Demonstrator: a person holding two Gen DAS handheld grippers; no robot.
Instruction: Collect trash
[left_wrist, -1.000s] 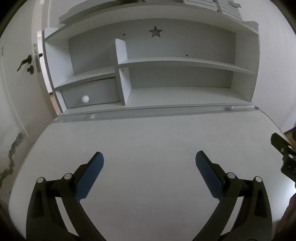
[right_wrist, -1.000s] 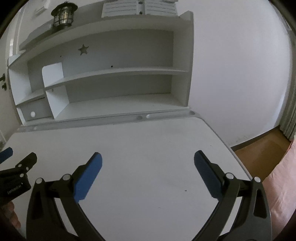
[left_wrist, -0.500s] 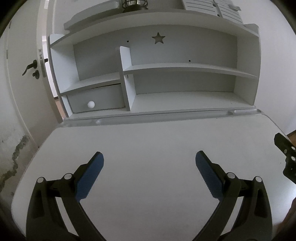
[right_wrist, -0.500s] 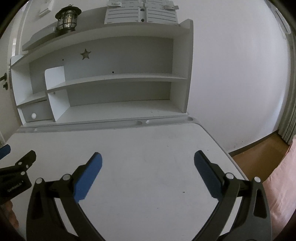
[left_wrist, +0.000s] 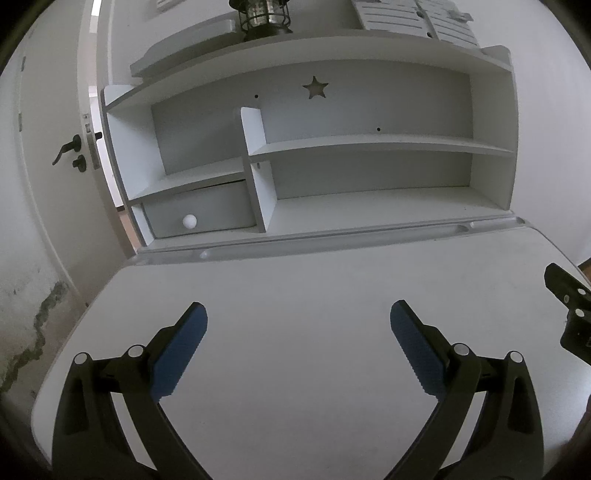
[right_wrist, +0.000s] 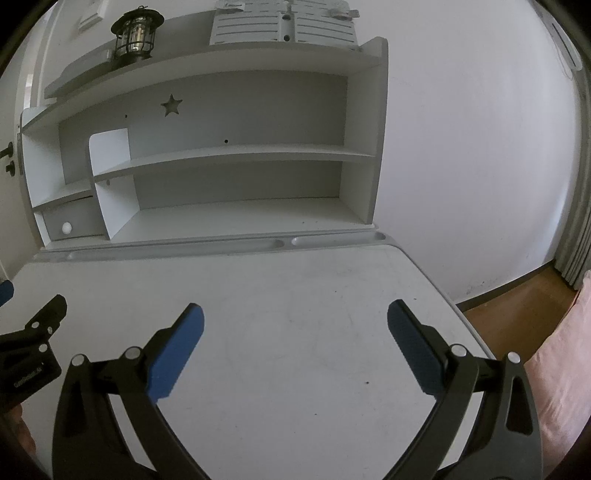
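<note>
Left tongs: black two-finger left gripper (left_wrist: 298, 314) w/ blue ribbed pads (left_wrist: 181, 350), spread wide, nothing between them; hangs over near part of desk.
Right tongs: black two-finger right gripper (right_wrist: 295, 317), blue pads (right_wrist: 177, 354), also spread wide, gripping nothing; over near-right part of desk. Its black frame shows at right edge of left wrist view (left_wrist: 569, 310); left tool's frame shows at left edge of right wrist view (right_wrist: 29, 343).
Desk: white matte desk top (right_wrist: 295, 295) w/ faint scuffs + a small dark speck (right_wrist: 367, 382) near right pad.
Trash: can't tell where it is; no piece of trash shows in either view.
Groove: long grey pen tray (right_wrist: 332, 240) along far edge of desk.
Hutch: white wooden shelf unit (left_wrist: 369, 144) at far side, star-shaped cutout (left_wrist: 315, 88) in back panel, upright divider left of centre.
Drawer: small grey drawer (left_wrist: 199, 214), round white knob (left_wrist: 189, 220), low far left.
Lantern: black caged lantern (right_wrist: 137, 33) on top of hutch, far left.
Door: white door, black lever handle (left_wrist: 68, 149), far left.
Floor: brown wood floor (right_wrist: 517, 306) far right, beside white wall.
Fabric: pink cloth (right_wrist: 565, 350) at near right edge.
</note>
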